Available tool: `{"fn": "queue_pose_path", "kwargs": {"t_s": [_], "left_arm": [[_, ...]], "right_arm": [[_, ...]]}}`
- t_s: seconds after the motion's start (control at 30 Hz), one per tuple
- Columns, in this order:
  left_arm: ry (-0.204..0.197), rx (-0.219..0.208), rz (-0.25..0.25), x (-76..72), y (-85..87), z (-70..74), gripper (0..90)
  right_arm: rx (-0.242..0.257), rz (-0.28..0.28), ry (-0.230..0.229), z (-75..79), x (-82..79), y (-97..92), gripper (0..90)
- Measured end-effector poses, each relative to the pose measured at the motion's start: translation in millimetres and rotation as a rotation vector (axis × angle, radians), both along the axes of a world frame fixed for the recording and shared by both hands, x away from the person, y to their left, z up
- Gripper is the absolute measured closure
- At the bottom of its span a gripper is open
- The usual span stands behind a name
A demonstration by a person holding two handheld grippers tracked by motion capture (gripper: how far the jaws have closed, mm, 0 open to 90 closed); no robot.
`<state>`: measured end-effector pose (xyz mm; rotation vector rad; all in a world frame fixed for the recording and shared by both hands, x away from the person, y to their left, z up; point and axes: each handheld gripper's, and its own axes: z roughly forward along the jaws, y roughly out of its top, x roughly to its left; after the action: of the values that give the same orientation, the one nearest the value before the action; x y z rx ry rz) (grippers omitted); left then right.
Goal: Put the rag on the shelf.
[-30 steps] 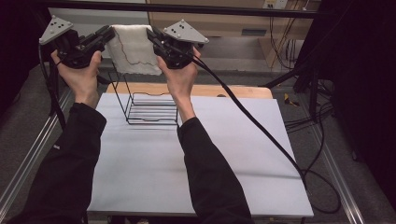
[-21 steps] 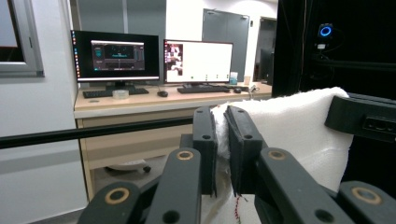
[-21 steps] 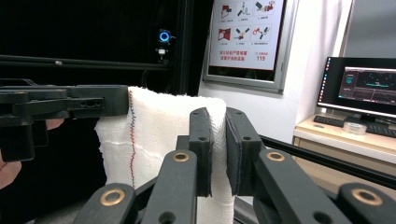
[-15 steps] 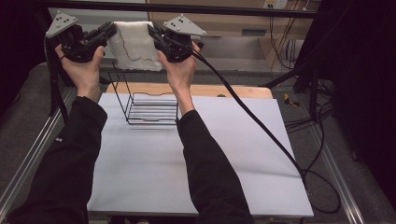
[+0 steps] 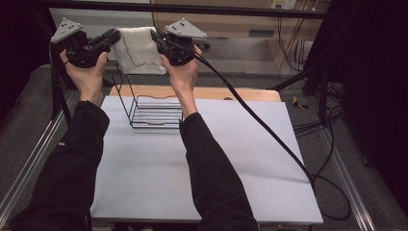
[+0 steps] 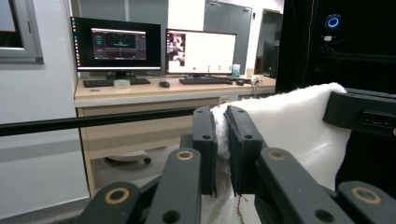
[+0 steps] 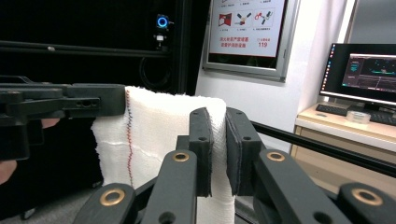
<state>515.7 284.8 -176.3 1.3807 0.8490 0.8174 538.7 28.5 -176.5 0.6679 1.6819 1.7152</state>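
desk: wooden (image 6: 140, 95), two lit monitors (image 6: 116, 44) | wall: white, framed poster (image 7: 247, 28) | floor: grey (image 5: 29, 120)

cloth (image 5: 139, 50): hangs between left gripper (image 5: 111, 38) and right gripper (image 5: 159, 39), above rack
rack (image 5: 155, 111): on desk (image 5: 202, 173), far left part, between the forearms

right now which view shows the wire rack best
The high view: the black wire rack stands whole on the white table, below the white cloth that the left gripper and right gripper hold up by its corners. The two gripper views look level across the room, at cloth, jaws and desks, above the rack.
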Motion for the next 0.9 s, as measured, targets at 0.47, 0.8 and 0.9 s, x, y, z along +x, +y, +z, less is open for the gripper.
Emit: {"fn": "queue_pose_path", "kwargs": {"t_s": [0.47, 0.8, 0.9], "left_arm": [[0.025, 0.044, 0.012, 6.6, -3.6, -12.2, 82.6], [0.043, 0.074, 0.003, 4.6, -3.1, -23.5, 82.6], [0.050, 0.097, 0.002, 4.4, -5.2, -28.5, 82.6]], "right_arm": [[-0.038, -0.005, 0.021, -12.4, 5.9, -0.5, 82.0], [-0.071, -0.007, 0.046, -20.7, 1.5, -0.6, 81.9], [-0.076, -0.009, 0.061, -25.7, 1.1, -2.5, 81.9]]}}
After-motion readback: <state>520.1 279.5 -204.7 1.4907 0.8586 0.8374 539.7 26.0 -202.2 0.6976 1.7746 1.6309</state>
